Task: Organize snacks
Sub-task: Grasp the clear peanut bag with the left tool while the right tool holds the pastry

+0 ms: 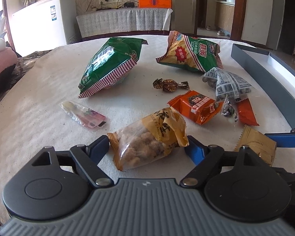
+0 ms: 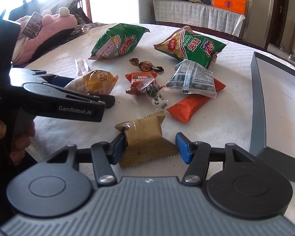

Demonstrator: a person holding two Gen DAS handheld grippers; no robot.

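We are seeing peanut bag (image 1: 150, 137) lying between left gripper (image 1: 148, 147) fingers, spread apart, tips flanking it. Right gripper (image 2: 150, 147) sitting open around tan wafer packet (image 2: 145, 141); left pad touching it, right pad clear. We are counting, on white tablecloth (image 1: 39, 98): two green chip bags (image 1: 110, 66) (image 1: 190, 52), two orange packets (image 1: 196, 107) (image 2: 186, 106), one grey nut pouch (image 2: 192, 80), one brown wrapped candy (image 1: 170, 85), one clear panda candy (image 2: 157, 96), one pink sachet (image 1: 84, 114). Grey box (image 2: 257, 106) lying at right edge.
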